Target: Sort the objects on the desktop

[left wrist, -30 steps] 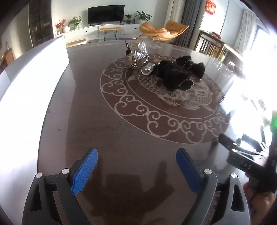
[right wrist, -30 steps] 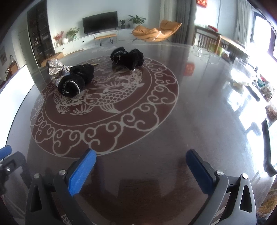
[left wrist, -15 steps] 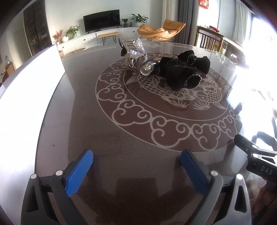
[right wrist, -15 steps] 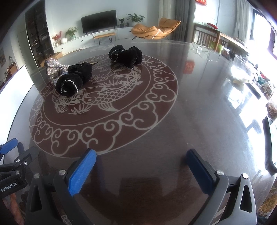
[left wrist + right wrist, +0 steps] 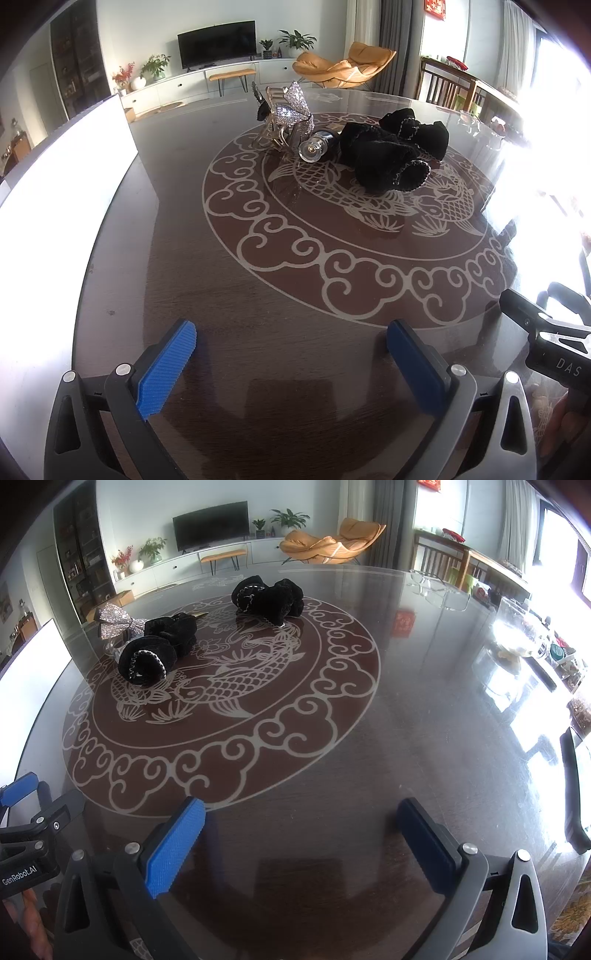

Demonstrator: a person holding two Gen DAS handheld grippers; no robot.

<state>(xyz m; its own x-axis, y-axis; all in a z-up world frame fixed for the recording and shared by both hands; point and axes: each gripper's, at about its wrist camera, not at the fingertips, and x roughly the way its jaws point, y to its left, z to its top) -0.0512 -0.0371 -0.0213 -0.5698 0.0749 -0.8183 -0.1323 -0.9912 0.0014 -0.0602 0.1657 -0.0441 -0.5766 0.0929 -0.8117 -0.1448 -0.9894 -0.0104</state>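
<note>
Several black velvet scrunchies (image 5: 388, 155) lie on the round glass table's far middle, with a silver sequin bow (image 5: 293, 105), a gold hair claw (image 5: 273, 129) and a small clear-capped bottle (image 5: 314, 147) beside them. In the right wrist view one scrunchie pair (image 5: 159, 653) lies left, another (image 5: 269, 598) farther back, the bow (image 5: 114, 624) at far left. My left gripper (image 5: 291, 350) is open and empty over the near table edge. My right gripper (image 5: 303, 834) is open and empty, well short of the objects.
A white board (image 5: 62, 177) stands along the table's left edge. Glass dishes and jars (image 5: 517, 638) sit at the table's far right. The table (image 5: 424, 709) carries a fish and cloud pattern. Each gripper shows in the other's view edge.
The left gripper has moved forward and tilted, bringing the bow and scrunchies nearer and more central. The right gripper has edged forward slightly. Both stay open.
</note>
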